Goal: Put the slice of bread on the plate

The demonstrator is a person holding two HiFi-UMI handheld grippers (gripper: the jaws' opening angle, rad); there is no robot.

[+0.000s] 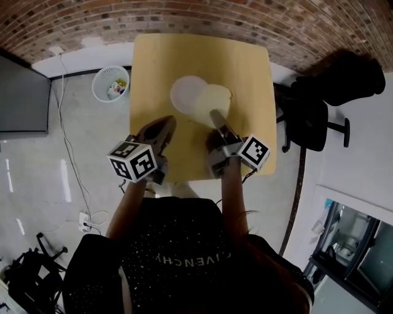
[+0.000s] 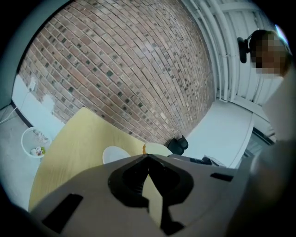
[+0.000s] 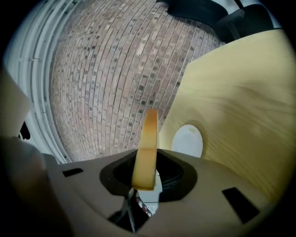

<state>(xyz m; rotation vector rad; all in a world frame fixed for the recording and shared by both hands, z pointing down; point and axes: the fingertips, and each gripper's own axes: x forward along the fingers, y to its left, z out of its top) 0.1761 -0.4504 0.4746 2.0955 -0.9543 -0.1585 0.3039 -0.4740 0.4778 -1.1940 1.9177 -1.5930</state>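
Observation:
A pale slice of bread [image 1: 214,100] with a tan crust hangs over the yellow table [image 1: 245,67], and my right gripper [image 1: 216,115] is shut on its near edge. It overlaps the right rim of the round white plate [image 1: 186,93]. In the right gripper view the bread [image 3: 147,143] stands edge-on between the jaws, with the plate [image 3: 188,141] beyond it to the right. My left gripper [image 1: 164,127] hovers over the near part of the table, left of the bread, with its jaws together and nothing in them. The left gripper view shows the plate [image 2: 114,154] and bread [image 2: 157,149] just past the left gripper [image 2: 147,157].
A white waste basket [image 1: 111,83] stands on the floor left of the table, near a cable. Black office chairs [image 1: 319,104] sit off the table's right side. A brick wall [image 1: 184,18] runs behind the table.

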